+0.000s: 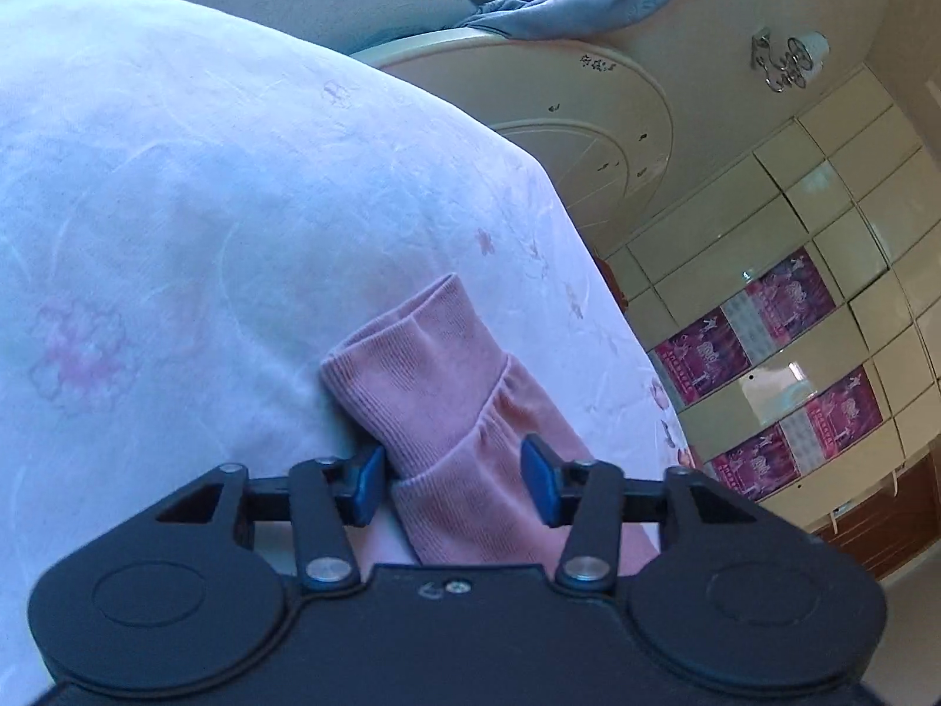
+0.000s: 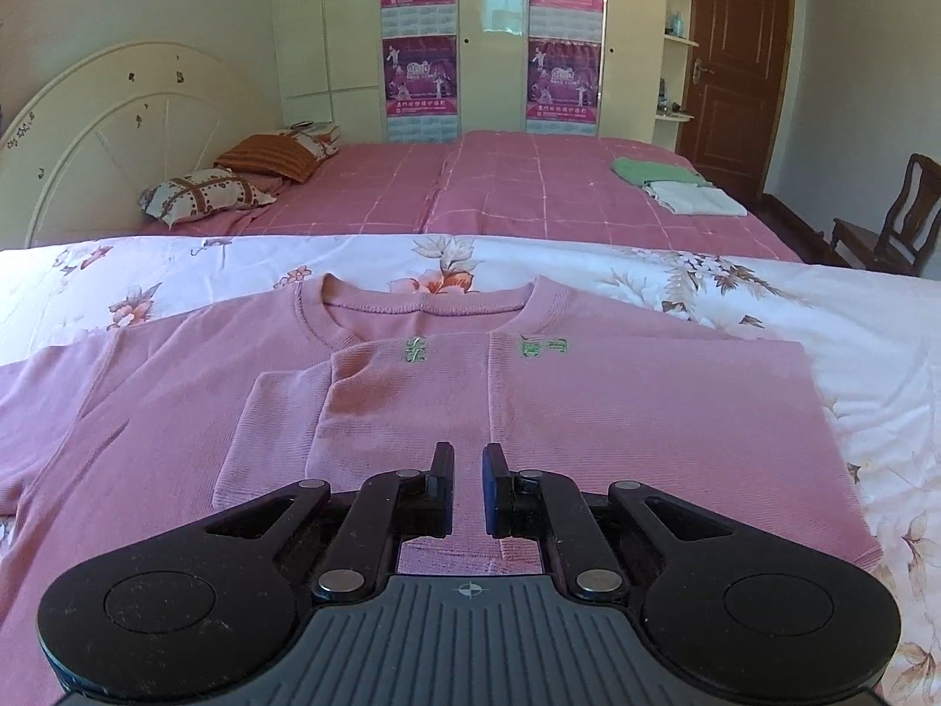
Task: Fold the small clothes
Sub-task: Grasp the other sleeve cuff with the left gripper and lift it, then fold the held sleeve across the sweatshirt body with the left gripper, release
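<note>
A pink long-sleeved shirt lies flat, neck away from me, on a white floral sheet. Its right side is folded inward, and a sleeve cuff rests across the chest. My right gripper hovers low over the shirt's lower middle, shut, with nothing between its pads. In the left wrist view the other pink sleeve, with its ribbed cuff, runs between the blue pads of my left gripper. The jaws stand partly apart around it. The left pad touches the cuff and the right pad shows no clear squeeze.
Behind the floral sheet lies a bed with a pink checked cover, with folded green and white clothes and pillows on it. A cream headboard, a wardrobe with posters, a brown door and a wooden chair stand beyond.
</note>
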A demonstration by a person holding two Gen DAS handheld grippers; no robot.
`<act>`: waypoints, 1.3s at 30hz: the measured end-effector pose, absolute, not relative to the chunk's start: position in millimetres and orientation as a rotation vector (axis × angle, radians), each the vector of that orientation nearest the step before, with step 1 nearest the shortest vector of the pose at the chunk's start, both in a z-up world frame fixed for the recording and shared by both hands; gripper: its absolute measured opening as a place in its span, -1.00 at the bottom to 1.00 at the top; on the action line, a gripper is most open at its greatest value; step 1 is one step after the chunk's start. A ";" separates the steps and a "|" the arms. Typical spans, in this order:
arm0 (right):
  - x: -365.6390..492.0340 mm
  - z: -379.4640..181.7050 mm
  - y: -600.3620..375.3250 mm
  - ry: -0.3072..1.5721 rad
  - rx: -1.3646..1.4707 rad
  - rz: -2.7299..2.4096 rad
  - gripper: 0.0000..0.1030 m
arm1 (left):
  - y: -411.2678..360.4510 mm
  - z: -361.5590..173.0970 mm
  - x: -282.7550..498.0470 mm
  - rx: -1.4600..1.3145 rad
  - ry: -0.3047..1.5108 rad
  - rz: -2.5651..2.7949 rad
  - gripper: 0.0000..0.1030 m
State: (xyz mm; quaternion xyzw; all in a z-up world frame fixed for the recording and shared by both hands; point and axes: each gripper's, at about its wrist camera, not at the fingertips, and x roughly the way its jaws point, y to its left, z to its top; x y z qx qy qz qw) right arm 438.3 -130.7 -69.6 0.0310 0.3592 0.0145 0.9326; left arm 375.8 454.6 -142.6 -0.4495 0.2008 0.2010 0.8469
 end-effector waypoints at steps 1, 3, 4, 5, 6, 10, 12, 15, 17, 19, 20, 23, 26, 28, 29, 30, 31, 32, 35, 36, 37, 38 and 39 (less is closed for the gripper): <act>437.4 -69.2 -132.9 0.737 0.065 0.026 -0.86 | 453.8 -139.1 378.9 -0.933 0.453 0.461 -0.80; 436.3 -69.5 -137.1 0.744 0.069 0.018 -0.86 | 433.9 -116.5 378.9 -0.824 0.405 0.428 -0.80; 435.1 -69.5 -139.1 0.747 0.068 0.013 -0.86 | 412.9 -99.3 382.4 -0.710 0.378 0.380 -0.80; 433.4 -68.8 -141.4 0.744 0.068 0.011 -0.86 | 395.5 -88.4 388.1 -0.634 0.379 0.342 -0.80; 431.1 -68.4 -144.1 0.739 0.071 0.009 -0.86 | 374.4 -78.6 396.9 -0.571 0.389 0.289 -0.80; 424.1 -70.0 -156.1 0.731 0.098 -0.007 -0.86 | 276.6 -55.7 437.4 -0.396 0.433 0.061 -0.80; 419.8 -70.0 -162.6 0.721 0.121 -0.011 -0.86 | 216.4 -51.0 453.6 -0.318 0.450 -0.041 -0.80; 411.1 -68.2 -174.1 0.700 0.150 -0.012 -0.86 | 132.3 -53.4 470.4 -0.256 0.485 -0.165 -0.80; 404.9 -67.1 -182.3 0.691 0.156 -0.012 -0.86 | 83.3 -58.9 478.6 -0.213 0.510 -0.229 -0.80; 399.3 -65.9 -194.1 0.684 0.170 -0.016 -0.86 | 39.1 -69.8 480.5 -0.162 0.536 -0.285 -0.80; 396.4 -65.4 -201.6 0.680 0.180 -0.021 -0.86 | 17.4 -73.4 482.0 -0.139 0.553 -0.307 -0.80; 389.2 -64.1 -228.8 0.663 0.219 -0.050 -0.86 | -27.9 -91.5 481.8 -0.073 0.600 -0.360 -0.80; 385.2 -66.4 -258.9 0.671 0.309 -0.051 -0.86 | -62.2 -113.0 486.8 -0.006 0.652 -0.386 -0.79; 381.3 -66.7 -270.5 0.672 0.336 -0.042 -0.85 | -78.4 -131.9 492.0 0.005 0.711 -0.418 -0.74; 379.2 -66.4 -274.0 0.670 0.349 -0.034 -0.85 | -81.9 -139.5 492.4 -0.005 0.732 -0.439 -0.58; 377.7 -66.3 -276.6 0.669 0.361 -0.027 -0.85 | -85.5 -145.2 488.1 0.004 0.711 -0.439 -0.34; 376.8 -66.1 -278.4 0.669 0.375 -0.021 -0.85 | -87.7 -144.9 483.1 0.022 0.692 -0.442 0.06; 376.0 -66.0 -280.7 0.668 0.399 -0.006 -0.85 | -87.6 -141.0 475.9 0.037 0.682 -0.448 0.26; 380.2 -67.3 -280.1 0.689 0.468 0.065 -0.85 | -61.6 -122.9 446.4 0.050 0.596 -0.406 0.36; 382.6 -67.6 -276.1 0.698 0.480 0.088 -0.85 | -48.7 -116.1 438.9 0.054 0.581 -0.367 0.36; 386.0 -68.5 -271.4 0.708 0.494 0.115 -0.85 | -31.9 -113.0 430.9 0.052 0.573 -0.320 0.36; 389.0 -69.4 -267.0 0.716 0.509 0.137 -0.85 | -13.6 -110.9 423.1 0.049 0.569 -0.266 0.34; 392.8 -70.5 -262.2 0.725 0.525 0.158 -0.85 | 9.1 -105.3 415.0 0.050 0.565 -0.195 0.29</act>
